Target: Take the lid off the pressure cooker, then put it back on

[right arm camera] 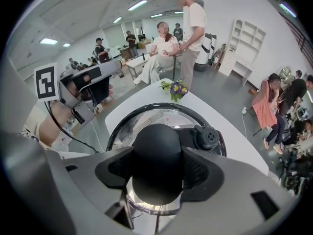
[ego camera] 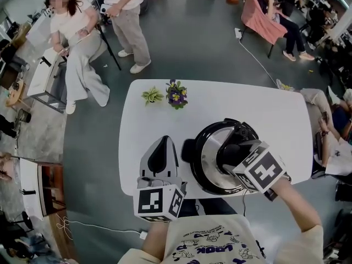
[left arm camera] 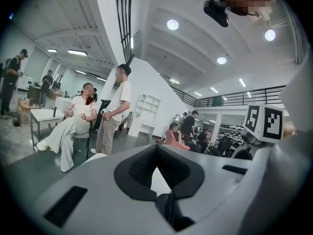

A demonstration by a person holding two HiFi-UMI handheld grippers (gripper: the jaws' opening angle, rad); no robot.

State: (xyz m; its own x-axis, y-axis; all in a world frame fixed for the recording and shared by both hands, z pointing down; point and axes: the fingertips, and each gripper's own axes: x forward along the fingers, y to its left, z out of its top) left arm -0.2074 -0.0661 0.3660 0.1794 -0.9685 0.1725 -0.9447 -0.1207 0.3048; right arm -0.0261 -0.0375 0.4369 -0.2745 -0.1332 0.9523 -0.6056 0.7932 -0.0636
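Lid [ego camera: 212, 154]: shiny, black-rimmed, on the cooker [ego camera: 189, 149] at the near edge of the table [ego camera: 264, 114]. Probably heavy, rigid and slick, so best held by the knob [right arm camera: 157, 146].
Right gripper [right arm camera: 157, 170]: jaws clamped on the knob.
Left gripper [left arm camera: 165, 204]: jaws together, empty.
Pot body is mostly hidden, and whether the lid is locked is unclear.

White table [ego camera: 264, 114]; silver lid [ego camera: 212, 153], black rim and knob [right arm camera: 157, 160]; purple flowers [ego camera: 176, 95]; yellow-green plant [ego camera: 152, 96]; black-and-white square-patterned marker cube [ego camera: 158, 201]; grey floor [ego camera: 187, 32].
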